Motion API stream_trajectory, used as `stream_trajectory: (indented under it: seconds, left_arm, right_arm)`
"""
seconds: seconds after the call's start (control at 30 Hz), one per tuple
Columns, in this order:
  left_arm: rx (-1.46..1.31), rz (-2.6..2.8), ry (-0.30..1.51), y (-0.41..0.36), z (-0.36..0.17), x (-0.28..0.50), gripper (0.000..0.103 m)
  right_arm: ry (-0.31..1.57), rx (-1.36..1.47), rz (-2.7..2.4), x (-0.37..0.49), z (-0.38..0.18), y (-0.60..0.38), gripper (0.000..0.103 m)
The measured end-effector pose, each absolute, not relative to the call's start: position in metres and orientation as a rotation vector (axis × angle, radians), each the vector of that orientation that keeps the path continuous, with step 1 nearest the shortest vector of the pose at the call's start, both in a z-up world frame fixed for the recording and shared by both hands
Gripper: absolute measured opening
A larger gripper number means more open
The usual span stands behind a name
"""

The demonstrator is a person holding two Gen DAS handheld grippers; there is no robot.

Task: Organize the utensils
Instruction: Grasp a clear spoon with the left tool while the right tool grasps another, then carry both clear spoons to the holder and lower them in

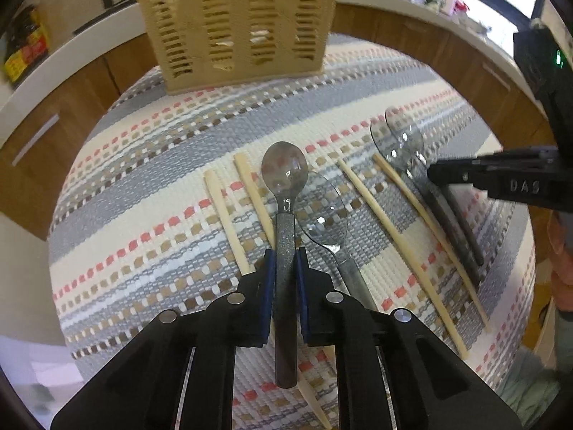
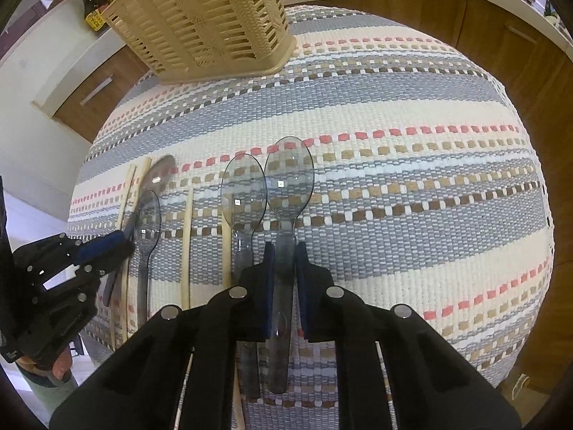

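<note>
Left gripper (image 1: 285,261) clamped on handle of dark translucent plastic spoon (image 1: 284,175), bowl pointing far. Right gripper (image 2: 285,254) clamped on handle of clear grey plastic spoon (image 2: 289,175). Second clear spoon (image 2: 244,190) lies just left of it; pale wooden chopsticks (image 1: 386,222) lie between the spoons on the striped woven tablecloth (image 2: 412,197). Beige slotted plastic utensil basket (image 2: 204,21) stands at far left table edge. Cloth right of the right gripper is bare out to the edge.
</note>
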State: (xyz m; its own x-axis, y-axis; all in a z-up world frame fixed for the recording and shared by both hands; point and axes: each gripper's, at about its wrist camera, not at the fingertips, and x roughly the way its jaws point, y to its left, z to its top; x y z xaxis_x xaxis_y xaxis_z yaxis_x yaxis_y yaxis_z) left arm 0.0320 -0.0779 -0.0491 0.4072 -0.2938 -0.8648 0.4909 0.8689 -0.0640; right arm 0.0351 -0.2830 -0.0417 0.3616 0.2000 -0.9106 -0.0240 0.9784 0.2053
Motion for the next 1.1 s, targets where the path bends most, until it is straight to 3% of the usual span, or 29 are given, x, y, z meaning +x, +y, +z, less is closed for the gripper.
stream_trajectory:
  seconds: [0.1, 0.53, 0.67, 0.8, 0.87, 0.9, 0.93, 0.97, 1.07, 1.1]
  left_arm:
    - [0.138, -0.475, 1.013, -0.064, -0.041, 0.027, 0.010]
    - [-0.032, -0.299, 1.076, 0.010, -0.054, 0.028, 0.010]
    - [-0.013, -0.290, 1.064, 0.006, -0.051, 0.038, 0.025]
    - [0.042, -0.302, 1.103, 0.000, -0.055, 0.054, 0.025]
    - [0.082, -0.312, 1.121, -0.006, -0.055, 0.059, 0.025]
    - [0.098, -0.321, 1.134, -0.009, -0.055, 0.063, 0.026]
    - [0.112, -0.326, 1.140, -0.011, -0.054, 0.063, 0.026]
    - [0.134, -0.333, 1.145, -0.015, -0.055, 0.065, 0.028]
    - [0.205, -0.325, 1.146, -0.024, -0.055, 0.065, 0.028]
    - [0.218, -0.323, 1.142, -0.026, -0.056, 0.065, 0.027]
  right_arm:
    - [1.173, 0.153, 0.153, 0.031, -0.035, -0.286, 0.003]
    - [1.144, 0.184, 0.177, 0.027, -0.032, -0.301, 0.004]
    - [1.138, 0.177, 0.202, 0.026, -0.027, -0.298, 0.008]
    - [1.138, 0.171, 0.204, 0.024, -0.024, -0.299, 0.013]
    - [1.140, 0.177, 0.202, 0.025, -0.023, -0.301, 0.021]
    - [1.139, 0.179, 0.199, 0.025, -0.023, -0.303, 0.031]
    - [1.134, 0.182, 0.194, 0.025, -0.022, -0.304, 0.049]
    - [1.120, 0.182, 0.191, 0.025, -0.020, -0.305, 0.054]
    - [1.124, 0.146, 0.190, 0.025, -0.019, -0.299, 0.048]
    - [1.143, 0.130, 0.182, 0.026, -0.021, -0.297, 0.036]
